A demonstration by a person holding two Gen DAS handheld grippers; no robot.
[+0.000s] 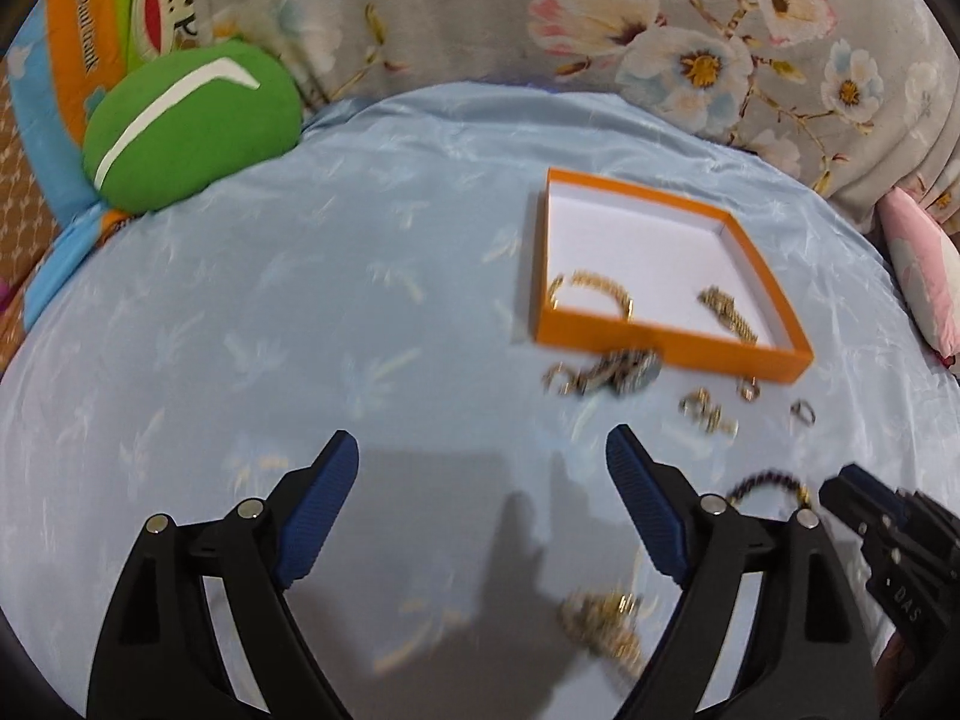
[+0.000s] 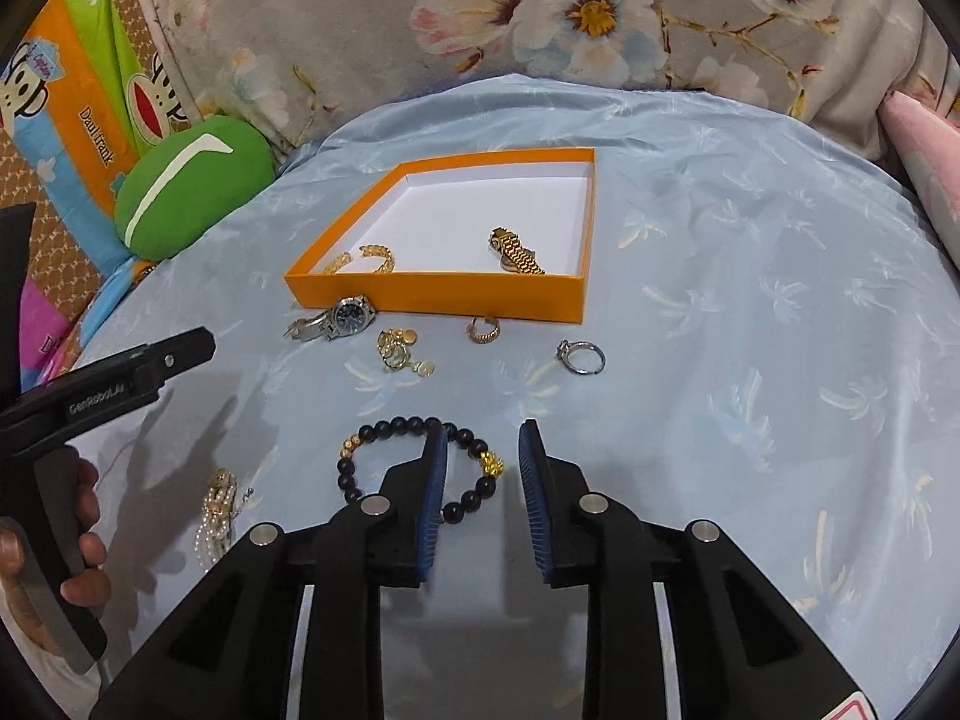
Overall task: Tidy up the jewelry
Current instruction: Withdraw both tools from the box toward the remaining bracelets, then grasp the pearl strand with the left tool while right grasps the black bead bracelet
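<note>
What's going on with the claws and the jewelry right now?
Both claws open, empty. Two gold pieces in orange box; black bead bracelet beneath right claw. Nothing blocking.

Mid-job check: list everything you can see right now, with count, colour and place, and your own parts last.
box: one, orange, white inside, on the sheet
gold chain: one, in the box, left
gold watch: one, in the box, right
silver watch: one, dark dial, against the box front
gold charms: one cluster, before the box
gold ring: one, by the box front
silver ring: one, right of the gold ring
bead bracelet: one, black with gold, by the right gripper's tips
pearl piece: one, white and gold, near left
sheet: one, pale blue
cushion: one, green, far left
left gripper: jaws open, empty
right gripper: jaws apart, empty
hand: one, holding the left gripper
</note>
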